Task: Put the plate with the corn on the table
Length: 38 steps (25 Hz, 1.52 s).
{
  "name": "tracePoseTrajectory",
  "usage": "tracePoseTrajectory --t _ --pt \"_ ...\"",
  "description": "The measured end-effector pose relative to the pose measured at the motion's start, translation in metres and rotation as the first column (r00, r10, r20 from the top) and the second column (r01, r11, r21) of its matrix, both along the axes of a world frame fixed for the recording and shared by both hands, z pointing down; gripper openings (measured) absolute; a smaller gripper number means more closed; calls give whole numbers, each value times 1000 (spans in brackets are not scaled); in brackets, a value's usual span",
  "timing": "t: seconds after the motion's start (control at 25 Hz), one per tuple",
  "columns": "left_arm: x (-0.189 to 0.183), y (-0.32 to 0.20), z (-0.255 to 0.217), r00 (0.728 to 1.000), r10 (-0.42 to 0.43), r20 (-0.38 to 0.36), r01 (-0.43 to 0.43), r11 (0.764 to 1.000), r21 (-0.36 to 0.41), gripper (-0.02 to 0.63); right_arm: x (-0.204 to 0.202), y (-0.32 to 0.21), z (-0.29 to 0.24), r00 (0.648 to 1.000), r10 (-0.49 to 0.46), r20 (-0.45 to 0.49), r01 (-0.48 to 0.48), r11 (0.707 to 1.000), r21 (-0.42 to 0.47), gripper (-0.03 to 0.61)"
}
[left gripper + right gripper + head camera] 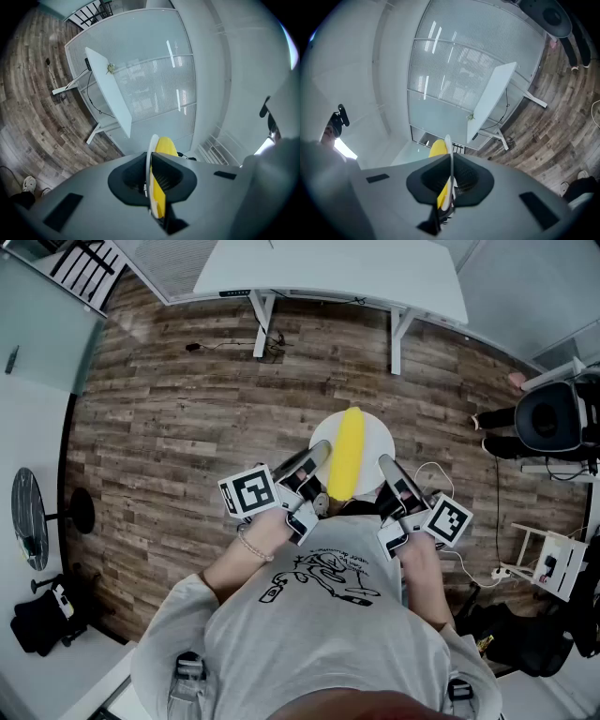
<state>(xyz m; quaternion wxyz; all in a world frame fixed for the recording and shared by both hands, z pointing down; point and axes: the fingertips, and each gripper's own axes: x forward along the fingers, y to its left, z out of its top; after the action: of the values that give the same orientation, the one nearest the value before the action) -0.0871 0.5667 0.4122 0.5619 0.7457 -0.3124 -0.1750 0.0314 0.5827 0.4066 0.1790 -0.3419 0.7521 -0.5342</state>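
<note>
A round white plate [375, 442] with a yellow corn cob [348, 454] lying along it is held in the air in front of the person, over the wooden floor. My left gripper [320, 452] is shut on the plate's left rim and my right gripper [385, 465] is shut on its right rim. In the left gripper view the plate's edge [150, 161] and the corn [160, 187] stand between the jaws. The right gripper view shows the plate [449, 161] edge-on with the corn [436, 149] beyond it. A white table [330, 273] stands ahead.
The white table shows in both gripper views [108, 89] [490, 101]. A cable [270, 339] lies on the floor by the table's legs. A black office chair [551, 416] and a person's feet [495, 433] are at the right. A white counter [23, 427] runs along the left.
</note>
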Motion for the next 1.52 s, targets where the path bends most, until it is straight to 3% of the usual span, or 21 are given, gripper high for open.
tracePoseTrajectory --t 0.44,0.84,1.52 --pt "-3 -16 6 1000 -3 2 3 1000 -27 34 -2 -18 0 1000 6 -3 -6 1000 11 17" --pt "12 -100 6 1000 -2 21 2 1000 -30 33 13 -101 -1 1000 12 20 -13 1000 16 18" --pt "124 -284 -11 998 28 50 -27 1000 -14 34 123 -282 -9 999 22 26 -22 1000 9 17"
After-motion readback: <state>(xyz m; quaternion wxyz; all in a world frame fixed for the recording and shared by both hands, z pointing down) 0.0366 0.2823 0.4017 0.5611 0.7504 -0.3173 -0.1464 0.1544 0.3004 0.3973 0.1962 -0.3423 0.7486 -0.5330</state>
